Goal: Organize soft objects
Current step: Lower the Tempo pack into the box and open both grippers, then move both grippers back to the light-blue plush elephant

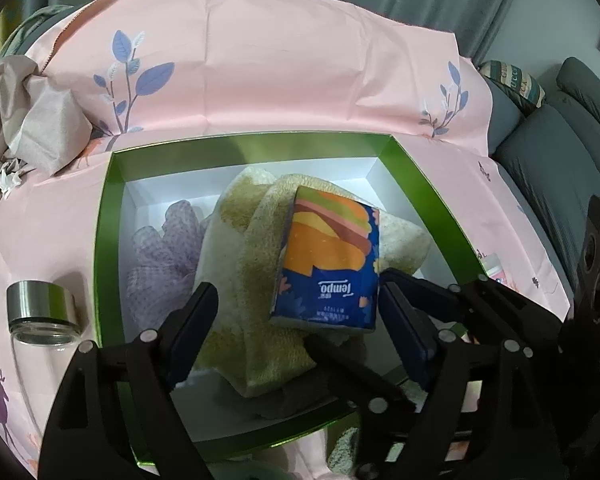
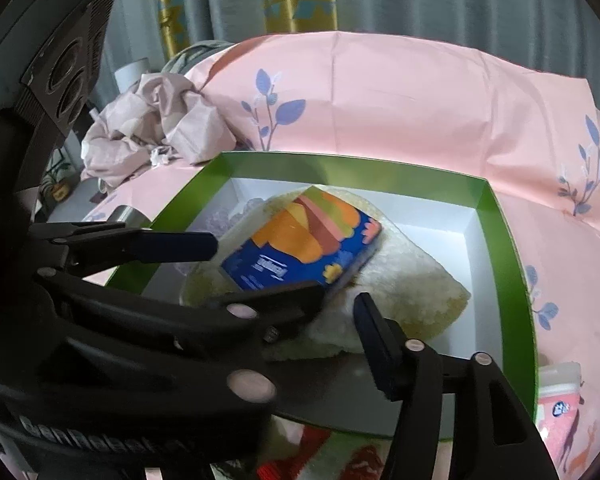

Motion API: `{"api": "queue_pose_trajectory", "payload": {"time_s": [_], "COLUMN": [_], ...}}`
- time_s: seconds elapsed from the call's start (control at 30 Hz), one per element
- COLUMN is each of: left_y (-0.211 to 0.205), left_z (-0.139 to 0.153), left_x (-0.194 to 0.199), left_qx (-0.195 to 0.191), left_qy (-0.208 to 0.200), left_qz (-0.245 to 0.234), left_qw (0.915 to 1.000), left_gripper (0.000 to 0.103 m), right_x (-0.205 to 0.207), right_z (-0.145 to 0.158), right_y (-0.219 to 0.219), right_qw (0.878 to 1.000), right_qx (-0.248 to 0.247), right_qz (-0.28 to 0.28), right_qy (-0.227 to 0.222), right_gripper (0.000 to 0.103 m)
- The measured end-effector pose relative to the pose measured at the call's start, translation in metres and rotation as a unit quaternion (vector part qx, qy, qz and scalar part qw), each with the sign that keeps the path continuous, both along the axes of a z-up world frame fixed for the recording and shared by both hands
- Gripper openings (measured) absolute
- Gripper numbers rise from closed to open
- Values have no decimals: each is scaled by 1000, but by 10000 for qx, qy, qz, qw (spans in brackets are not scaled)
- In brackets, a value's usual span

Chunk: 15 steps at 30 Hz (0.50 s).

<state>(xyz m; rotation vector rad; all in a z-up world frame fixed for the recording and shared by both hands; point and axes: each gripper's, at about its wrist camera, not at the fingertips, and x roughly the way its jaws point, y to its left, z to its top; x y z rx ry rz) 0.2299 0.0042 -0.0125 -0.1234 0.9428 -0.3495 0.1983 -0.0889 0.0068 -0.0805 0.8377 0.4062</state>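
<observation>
Two grippers, left gripper [image 1: 296, 312] and right gripper [image 2: 340, 300], stand apart around the light, squashy blue-and-orange tissue pack [image 1: 330, 266]; take its short sides.

Green-rimmed white box [image 1: 108, 216], blue-and-orange tissue pack [image 1: 332, 256], pink leaf-printed cloth [image 1: 284, 64].

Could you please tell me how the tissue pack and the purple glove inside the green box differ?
The tissue pack is a firm, glossy block printed in blue and orange; the purple glove is limp, pale and textured. The tissue pack lies tilted on top of the towel; the purple glove lies on the box floor beside the towel. Both are inside the green box.
</observation>
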Motion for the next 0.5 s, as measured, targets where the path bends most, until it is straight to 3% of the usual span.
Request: {"api": "queue_pose_trajectory", "payload": {"time_s": [0.23, 0.33, 0.5], "left_y": [3, 5, 7], "left_z": [19, 28, 44], "left_x": [-11, -22, -51], "left_qx": [90, 195, 291], "left_qy": [-154, -273, -533], "left_qz": [67, 129, 169], "left_qw": [9998, 9994, 9980], "left_gripper": [88, 101, 102], "right_x": [-15, -26, -52], "right_z": [15, 23, 38], "right_y": [-8, -14, -27], "right_qw": [9997, 9993, 9980], "right_qx": [-118, -103, -21], "right_qz": [-157, -273, -531], "right_qy": [-145, -235, -349], "right_gripper": [69, 73, 75]}}
